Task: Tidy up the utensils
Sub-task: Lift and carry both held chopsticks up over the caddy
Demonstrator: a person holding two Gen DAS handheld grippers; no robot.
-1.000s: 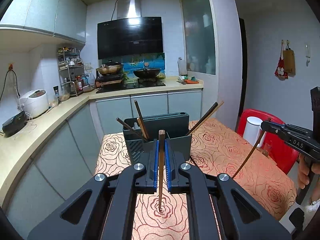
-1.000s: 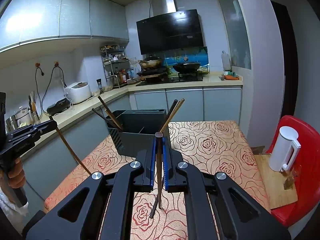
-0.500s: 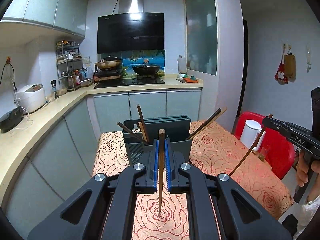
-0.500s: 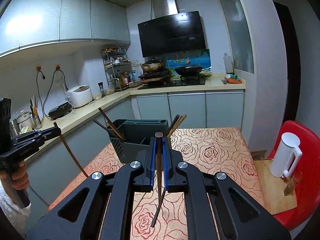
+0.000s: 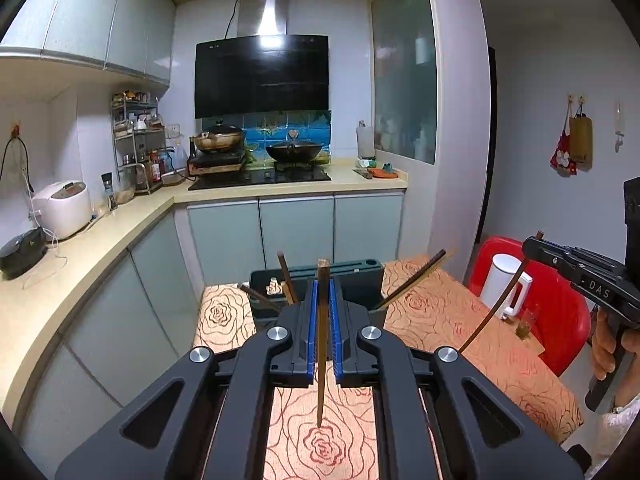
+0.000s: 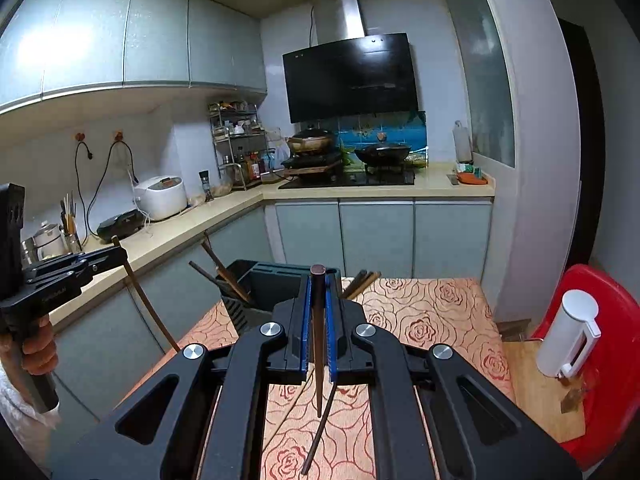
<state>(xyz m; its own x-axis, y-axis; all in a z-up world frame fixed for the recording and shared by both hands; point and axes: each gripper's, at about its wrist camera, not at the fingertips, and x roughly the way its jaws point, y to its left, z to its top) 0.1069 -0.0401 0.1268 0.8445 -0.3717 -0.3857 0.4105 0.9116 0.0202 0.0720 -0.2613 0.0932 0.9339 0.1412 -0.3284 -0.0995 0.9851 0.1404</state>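
In the left wrist view my left gripper (image 5: 322, 284) is shut on a brown chopstick (image 5: 321, 360) that stands upright between the blue pads, its tip hanging above the rose-patterned tablecloth (image 5: 440, 312). Just beyond stands the dark grey utensil holder (image 5: 360, 280) with several chopsticks leaning out. My right gripper (image 6: 318, 280) is shut on a darker chopstick (image 6: 318, 340), also upright. Another dark chopstick (image 6: 318, 436) lies on the cloth below it. Each gripper shows in the other's view, the right gripper (image 5: 532, 246) and the left gripper (image 6: 116, 254), both off to the side of the holder (image 6: 264, 280).
A white jug (image 6: 568, 332) stands on a wooden board on a red chair (image 6: 616, 304) at the table's right. The beige kitchen counter (image 5: 80, 248) runs along the left, close to the table's left edge. A hand (image 5: 604, 344) holds the right gripper's handle.
Both grippers have risen with their chopsticks still pinched. The holder and table now sit lower in both views, and the chopstick tips hang higher above the cloth.
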